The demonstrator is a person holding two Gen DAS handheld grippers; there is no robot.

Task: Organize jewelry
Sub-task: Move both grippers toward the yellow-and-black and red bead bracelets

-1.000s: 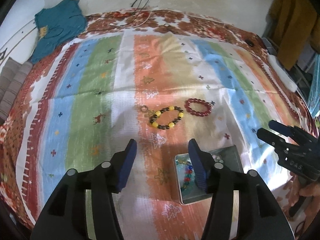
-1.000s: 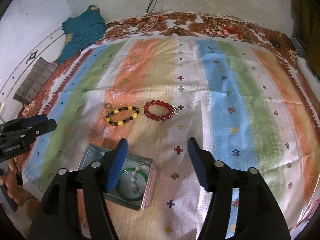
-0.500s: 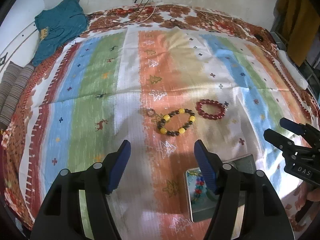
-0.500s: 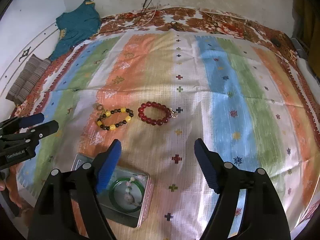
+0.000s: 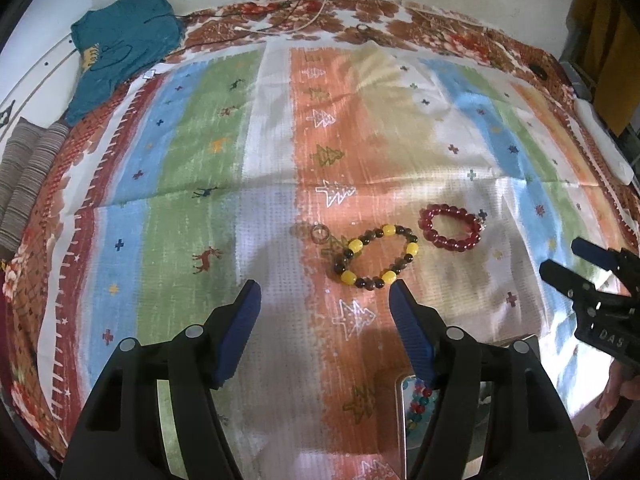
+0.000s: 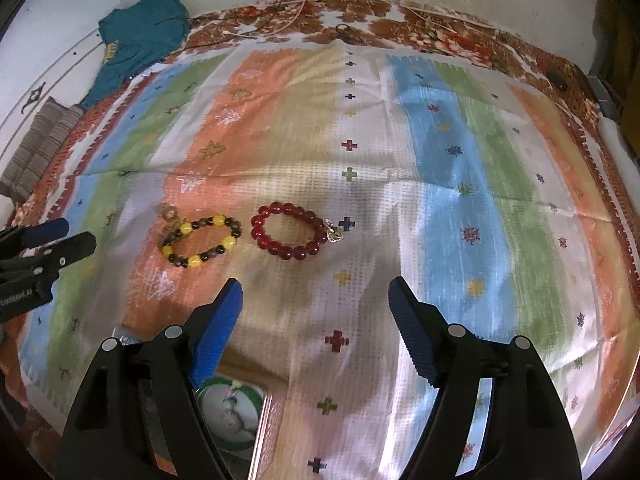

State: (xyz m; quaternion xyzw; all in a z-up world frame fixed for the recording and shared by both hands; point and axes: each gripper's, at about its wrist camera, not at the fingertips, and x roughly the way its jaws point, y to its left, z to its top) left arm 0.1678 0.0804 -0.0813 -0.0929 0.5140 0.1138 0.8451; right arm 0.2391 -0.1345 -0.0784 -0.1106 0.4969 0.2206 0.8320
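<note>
A bracelet of yellow and dark beads (image 5: 378, 258) (image 6: 202, 246) lies on the striped cloth, a small ring (image 5: 320, 234) just left of it. A red bead bracelet (image 5: 450, 227) (image 6: 290, 230) with a metal charm lies to its right. My left gripper (image 5: 324, 286) hovers open just short of the yellow bracelet, nothing between its fingers. My right gripper (image 6: 315, 282) hovers open just short of the red bracelet, also holding nothing. A metal tin (image 5: 400, 400) (image 6: 264, 428) sits near the front, largely behind the fingers; it holds a green bangle (image 6: 208, 394) and coloured beads (image 5: 418, 398).
A teal garment (image 5: 120, 40) and a folded striped cloth (image 5: 24, 184) lie at the far left. Cables (image 5: 304, 20) run along the back edge by the wall. A white object (image 5: 604, 140) lies at the right edge. A person's hand (image 5: 624, 388) holds the right gripper (image 5: 560, 258).
Both grippers have moved forward and lower toward the bracelets, which now look larger. Their jaws stand wider than a second ago. The tin has slid toward the bottom of both views.
</note>
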